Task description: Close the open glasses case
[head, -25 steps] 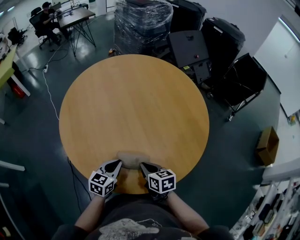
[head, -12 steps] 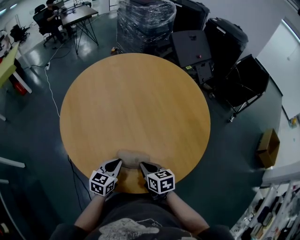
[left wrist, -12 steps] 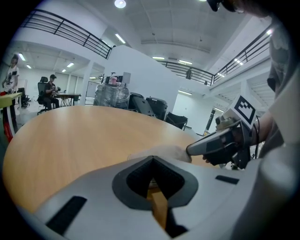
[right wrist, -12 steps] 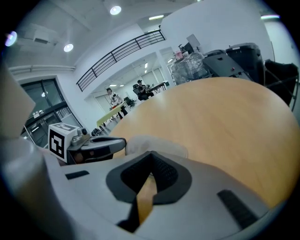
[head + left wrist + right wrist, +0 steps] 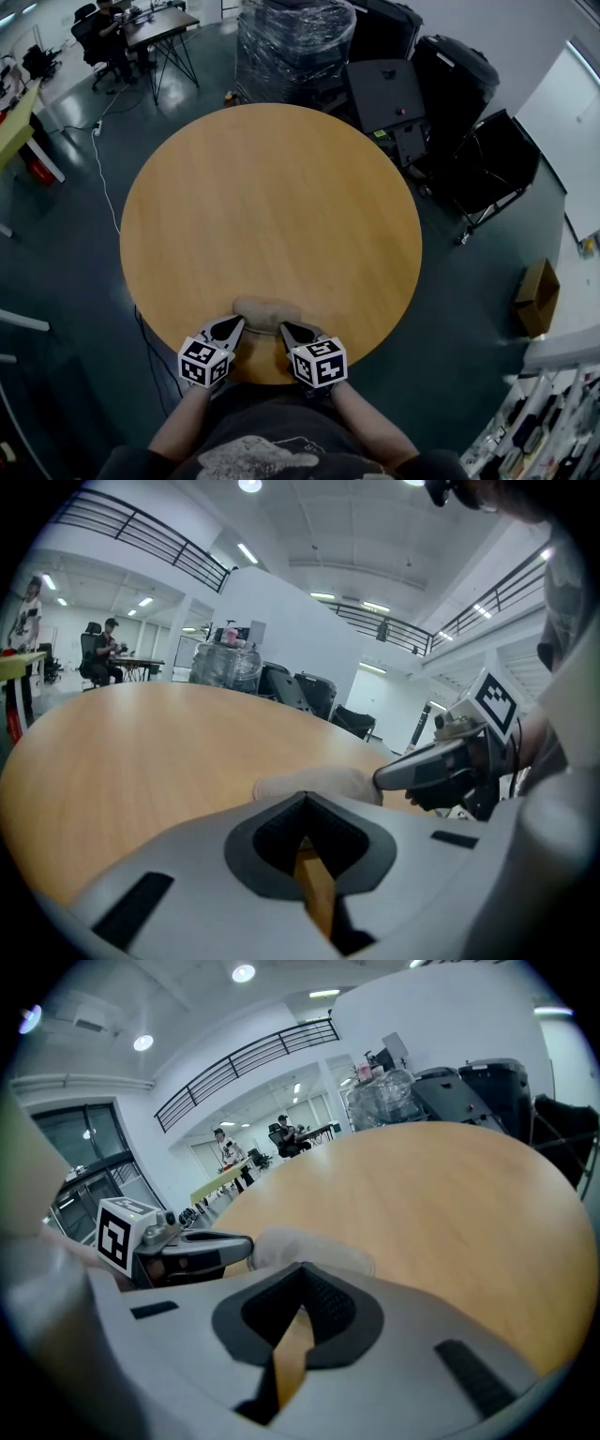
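Observation:
A beige glasses case (image 5: 266,314) lies near the front edge of the round wooden table (image 5: 272,206). It looks like a low rounded lump with its lid down. My left gripper (image 5: 228,330) rests just left of it and my right gripper (image 5: 287,331) just right of it, tips close to its ends. In the left gripper view the case (image 5: 319,782) sits just beyond my shut tips (image 5: 302,795), with the right gripper (image 5: 427,769) past it. In the right gripper view the case (image 5: 305,1245) lies ahead of the shut tips (image 5: 302,1266), beside the left gripper (image 5: 197,1249). Neither holds anything.
Around the table stand black cases (image 5: 380,94), a wrapped pallet (image 5: 292,37) and a folded black stand (image 5: 487,159). A cardboard box (image 5: 536,295) sits on the floor at the right. A person sits at a desk (image 5: 155,26) far back left.

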{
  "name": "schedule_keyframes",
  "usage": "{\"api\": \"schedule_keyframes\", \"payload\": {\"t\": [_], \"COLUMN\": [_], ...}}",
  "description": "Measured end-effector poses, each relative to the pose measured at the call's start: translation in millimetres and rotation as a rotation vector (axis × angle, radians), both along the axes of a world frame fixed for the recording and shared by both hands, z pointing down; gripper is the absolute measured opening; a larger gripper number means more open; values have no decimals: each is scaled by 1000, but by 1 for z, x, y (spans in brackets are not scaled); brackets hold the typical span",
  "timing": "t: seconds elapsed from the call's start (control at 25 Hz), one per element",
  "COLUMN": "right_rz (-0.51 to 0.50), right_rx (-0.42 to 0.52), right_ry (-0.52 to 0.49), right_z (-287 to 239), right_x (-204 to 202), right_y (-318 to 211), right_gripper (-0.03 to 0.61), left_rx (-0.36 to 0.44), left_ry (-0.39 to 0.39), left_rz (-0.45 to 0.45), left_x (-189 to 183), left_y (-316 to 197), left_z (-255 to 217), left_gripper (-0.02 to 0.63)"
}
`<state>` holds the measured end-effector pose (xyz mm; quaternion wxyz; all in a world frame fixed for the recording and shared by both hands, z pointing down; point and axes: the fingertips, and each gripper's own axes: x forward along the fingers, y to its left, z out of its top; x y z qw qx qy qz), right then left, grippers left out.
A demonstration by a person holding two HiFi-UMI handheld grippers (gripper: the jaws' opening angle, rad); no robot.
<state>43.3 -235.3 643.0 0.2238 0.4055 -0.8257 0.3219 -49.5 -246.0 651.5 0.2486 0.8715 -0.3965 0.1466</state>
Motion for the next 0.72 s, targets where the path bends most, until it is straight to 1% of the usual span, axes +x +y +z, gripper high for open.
{"api": "schedule_keyframes", "payload": {"t": [0.08,0.24,0.36,0.44,0.52,0.6,0.72], "right_rz": [1,3,10,9,-1,-6,12], "right_rx": [7,16,19,20,22,33,54], "right_ry": [8,14,3,4,19,25,4], "right_z": [1,1,1,1,2,0,-7], "right_x": [0,0,-1,-1,0,0,2], "right_y": [1,1,2,2,4,6,5], "right_gripper": [-11,-11,-11,-12,-11,-11,-11], "left_rx": [-17,-11,-31,-51,-67,-66,-49], "left_ry": [30,32,83,110,105,89,118], "left_rz": [-11,-1,-6,14,58,86,64], "left_x": [-1,-1,-2,-2,0,0,-5], "left_y": [1,1,2,2,5,8,5], "left_z": [2,2,2,1,2,1,-9], "left_gripper": [6,6,6,6,6,6,6]}}
